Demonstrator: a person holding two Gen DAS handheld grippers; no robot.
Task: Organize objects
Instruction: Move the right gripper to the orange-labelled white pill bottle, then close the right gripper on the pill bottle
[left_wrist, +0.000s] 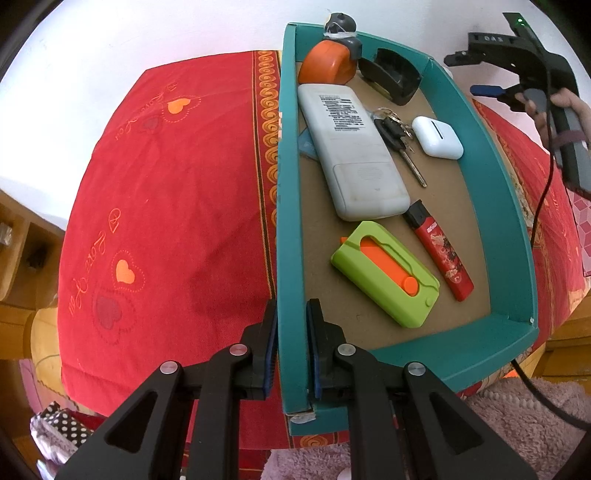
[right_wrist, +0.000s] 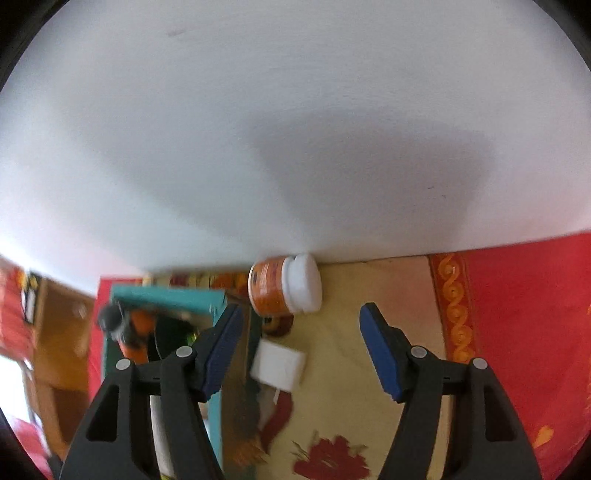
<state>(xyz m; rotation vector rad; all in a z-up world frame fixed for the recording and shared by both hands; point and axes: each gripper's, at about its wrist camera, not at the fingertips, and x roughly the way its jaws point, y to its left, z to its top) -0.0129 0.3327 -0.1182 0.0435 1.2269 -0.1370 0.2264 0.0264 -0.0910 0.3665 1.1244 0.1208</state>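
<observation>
A teal cardboard box (left_wrist: 491, 177) sits on a red cloth. It holds a white remote (left_wrist: 351, 155), keys (left_wrist: 397, 134), a white earbud case (left_wrist: 437, 137), a red lighter (left_wrist: 441, 251), a green and orange cutter (left_wrist: 384, 275), an orange tape measure (left_wrist: 325, 62) and a black holder (left_wrist: 395, 75). My left gripper (left_wrist: 291, 306) is shut on the box's left wall near the front corner. My right gripper (right_wrist: 303, 310) is open with nothing between its fingers. Just beyond it an orange jar (right_wrist: 267, 290) with a white lid lies on its side against the wall. The right gripper (left_wrist: 467, 74) also shows past the box's far right corner, with a hand on it.
A small white box (right_wrist: 279, 365) lies on the flowered cloth between the teal box (right_wrist: 166, 295) and my right gripper. The white wall (right_wrist: 295, 129) rises directly behind the jar. A pink fluffy cloth (left_wrist: 517, 417) lies at the front right. Wooden furniture (left_wrist: 22, 251) stands at the left.
</observation>
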